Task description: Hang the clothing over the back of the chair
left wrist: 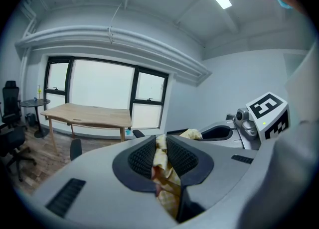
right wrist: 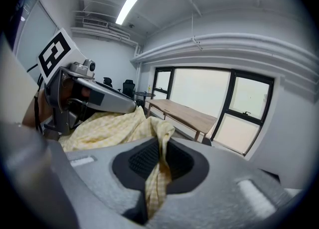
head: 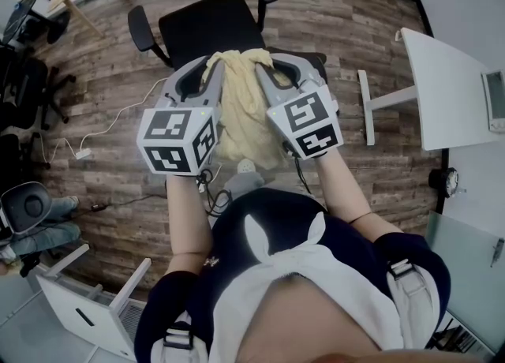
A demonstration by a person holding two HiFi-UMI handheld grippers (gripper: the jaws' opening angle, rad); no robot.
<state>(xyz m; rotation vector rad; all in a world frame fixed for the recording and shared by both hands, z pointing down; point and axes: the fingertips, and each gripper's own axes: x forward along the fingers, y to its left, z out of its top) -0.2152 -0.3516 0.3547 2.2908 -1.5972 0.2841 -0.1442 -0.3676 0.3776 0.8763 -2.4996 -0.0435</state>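
A pale yellow checked garment (head: 239, 105) hangs bunched between my two grippers in the head view, above the black office chair (head: 207, 28). My left gripper (head: 203, 77) is shut on the garment's upper left edge; the cloth (left wrist: 162, 166) is pinched between its dark pads. My right gripper (head: 272, 76) is shut on the upper right edge, with the cloth (right wrist: 155, 173) trapped between its pads and spilling towards the left gripper (right wrist: 79, 93). The chair's back is hidden under the garment and grippers; only its seat and armrests show.
Wooden floor with a white cable (head: 102, 132) at left. A white desk (head: 442, 89) stands at right, more black chairs (head: 28, 89) at far left, a white cabinet (head: 95, 306) near left. A wooden table (left wrist: 87, 116) stands by the windows.
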